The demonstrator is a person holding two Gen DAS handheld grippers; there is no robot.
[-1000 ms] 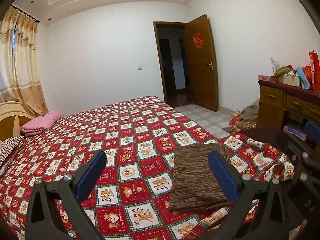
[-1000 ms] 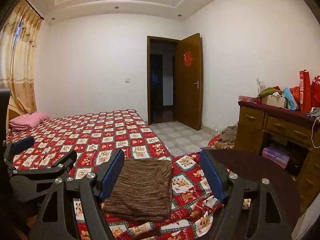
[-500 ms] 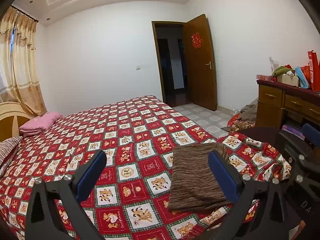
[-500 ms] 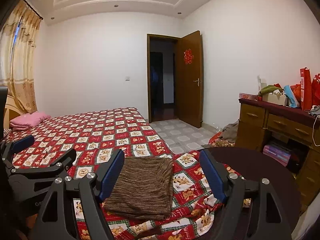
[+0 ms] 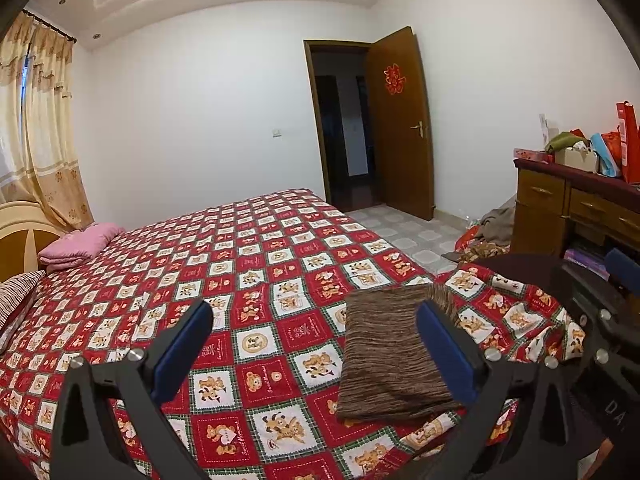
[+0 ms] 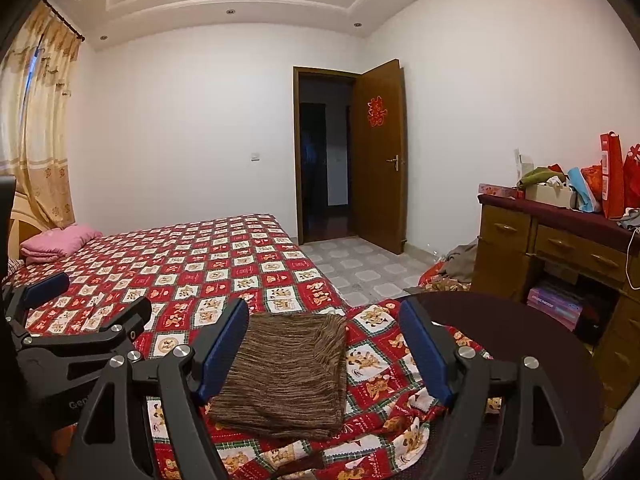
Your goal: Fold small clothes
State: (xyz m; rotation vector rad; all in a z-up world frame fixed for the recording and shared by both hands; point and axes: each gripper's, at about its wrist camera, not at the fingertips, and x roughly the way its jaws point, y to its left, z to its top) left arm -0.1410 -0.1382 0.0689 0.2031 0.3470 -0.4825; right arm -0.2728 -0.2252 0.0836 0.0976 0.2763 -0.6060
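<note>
Nothing has shifted since the earlier frames: both of my claws hang where they were, and the folded brown striped knit cloth [image 6: 286,372] lies just as it did on the red patchwork teddy-bear bedspread [image 5: 248,280], near the bed's foot corner.

My right claw [image 6: 324,350] stands wide open, its 2 blue pads [image 6: 222,350] well apart on either side of the cloth as I see it. Nothing is gripped, and I cannot tell whether the pad tips touch the fabric or float above it. The claw points forward, tipped slightly down toward the bed.

My left claw [image 5: 316,350] is equally wide open and holds nothing. Its right blue pad [image 5: 446,354] overlaps the cloth's right side in view; the other one sits over bare bedspread. It too tips slightly downward and sits just beside the right claw, whose black frame [image 5: 600,320] shows at the edge of the left view.

A pink folded blanket [image 5: 78,246] rests near the headboard, well apart from the cloth. A dark round tabletop [image 6: 512,332] stands beside the bed corner.
</note>
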